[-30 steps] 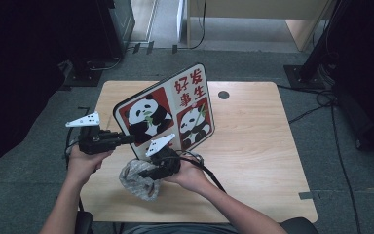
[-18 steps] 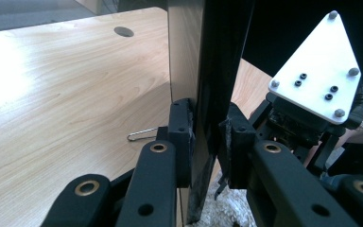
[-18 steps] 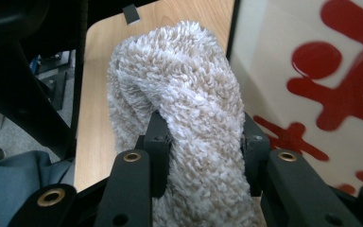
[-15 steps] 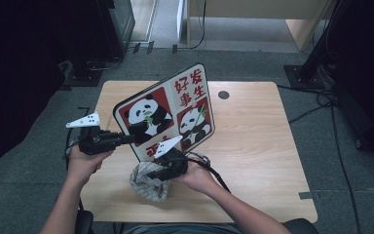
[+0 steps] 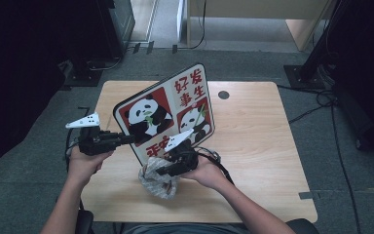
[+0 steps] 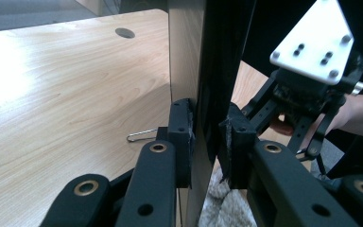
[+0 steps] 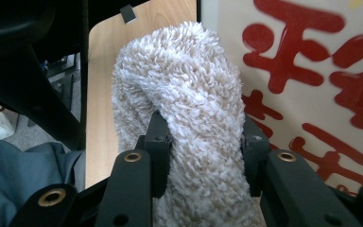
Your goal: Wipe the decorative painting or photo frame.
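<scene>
Now my left gripper (image 5: 126, 140) pinches the tilted panda board (image 5: 165, 114) by its edge, while my right gripper (image 5: 161, 170) clamps a fluffy cloth (image 7: 189, 109) against the board's lower face.

Pale wooden table (image 5: 253, 146): smooth, light sheen. Grey-white fluffy cloth (image 7: 189, 104): shaggy, matt. Flat panda-printed board (image 5: 175, 107): smooth printed face. Black left gripper (image 6: 208, 137): matt plastic.
</scene>
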`<move>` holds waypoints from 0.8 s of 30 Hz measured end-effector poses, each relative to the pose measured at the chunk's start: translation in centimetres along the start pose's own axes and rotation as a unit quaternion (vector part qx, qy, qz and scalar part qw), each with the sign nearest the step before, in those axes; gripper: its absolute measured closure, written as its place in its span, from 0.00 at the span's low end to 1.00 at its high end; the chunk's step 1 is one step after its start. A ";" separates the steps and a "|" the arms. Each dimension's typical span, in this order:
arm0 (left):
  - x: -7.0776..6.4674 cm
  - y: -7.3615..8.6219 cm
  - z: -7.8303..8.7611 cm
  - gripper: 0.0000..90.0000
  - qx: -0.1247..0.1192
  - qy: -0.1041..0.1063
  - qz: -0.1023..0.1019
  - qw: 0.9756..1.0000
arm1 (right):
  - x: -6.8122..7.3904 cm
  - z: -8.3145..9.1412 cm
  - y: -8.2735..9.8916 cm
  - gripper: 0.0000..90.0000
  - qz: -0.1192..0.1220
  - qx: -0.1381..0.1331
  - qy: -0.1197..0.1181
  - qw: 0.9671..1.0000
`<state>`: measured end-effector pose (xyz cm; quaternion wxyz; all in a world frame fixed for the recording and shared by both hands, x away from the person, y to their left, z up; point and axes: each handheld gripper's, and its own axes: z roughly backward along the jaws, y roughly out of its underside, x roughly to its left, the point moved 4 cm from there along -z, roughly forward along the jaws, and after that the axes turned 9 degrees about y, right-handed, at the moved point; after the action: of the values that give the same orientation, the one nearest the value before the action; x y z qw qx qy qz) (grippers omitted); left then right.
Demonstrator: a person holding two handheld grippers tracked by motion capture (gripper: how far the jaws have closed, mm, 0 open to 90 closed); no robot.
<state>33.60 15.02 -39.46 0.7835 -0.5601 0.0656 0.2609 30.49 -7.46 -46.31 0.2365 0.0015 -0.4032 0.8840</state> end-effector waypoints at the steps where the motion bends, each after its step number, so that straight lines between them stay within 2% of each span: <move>1: 0.0 0.0 0.0 0.86 -0.001 0.001 0.001 1.000 | 0.0 0.2 -0.2 0.73 0.001 0.000 0.002 1.000; 9: 0.0 0.0 0.0 0.86 -0.005 -0.002 0.000 1.000 | -0.4 2.5 -1.7 0.73 -0.016 -0.012 0.000 1.000; 13: 0.0 0.0 0.0 0.86 -0.005 -0.003 0.000 1.000 | -0.6 3.7 -2.9 0.73 -0.013 -0.022 0.006 1.000; 18: 0.1 0.0 0.0 0.86 -0.006 0.000 0.004 1.000 | -0.5 5.0 -4.5 0.73 -0.007 -0.023 0.015 1.000; 20: 0.2 0.0 0.1 0.86 -0.010 0.002 0.008 1.000 | -0.3 5.5 -5.2 0.73 -0.013 -0.024 0.008 1.000; 24: 0.2 0.0 0.2 0.87 -0.011 0.000 0.009 1.000 | -0.1 6.2 -6.1 0.73 -0.009 -0.023 0.009 1.000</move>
<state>33.74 15.21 -39.46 0.7750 -0.5680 0.0676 0.2689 32.00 -8.47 -37.81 0.2479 -0.0085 -0.4217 0.8721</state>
